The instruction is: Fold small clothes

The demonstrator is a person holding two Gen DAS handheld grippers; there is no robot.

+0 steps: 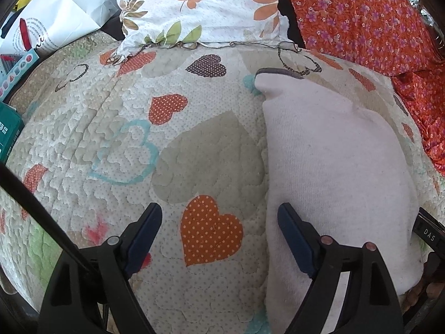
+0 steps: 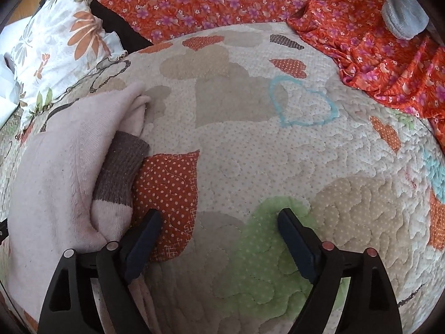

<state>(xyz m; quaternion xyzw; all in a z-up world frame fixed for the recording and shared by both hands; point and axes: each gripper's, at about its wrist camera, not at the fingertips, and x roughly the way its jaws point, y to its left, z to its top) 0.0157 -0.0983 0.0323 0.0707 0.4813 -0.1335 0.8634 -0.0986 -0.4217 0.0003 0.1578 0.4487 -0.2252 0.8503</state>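
Note:
A small pale pink fleece garment [image 1: 339,161] with grey-brown trim lies folded on the heart-patterned quilt [image 1: 194,144]. In the left wrist view it fills the right half, and my left gripper [image 1: 219,217] is open, its right finger at the garment's left edge. In the right wrist view the garment [image 2: 58,172] lies at the left with a grey-brown cuff [image 2: 122,167] on a sleeve. My right gripper [image 2: 219,220] is open and empty over the quilt [image 2: 250,153], its left finger beside the sleeve.
A floral pillow [image 1: 200,5] lies at the quilt's far edge. An orange flowered cloth [image 2: 375,55] is heaped along the far and right side, with a grey sock [image 2: 403,14] on it. White bags and boxes [image 1: 41,27] sit at the far left.

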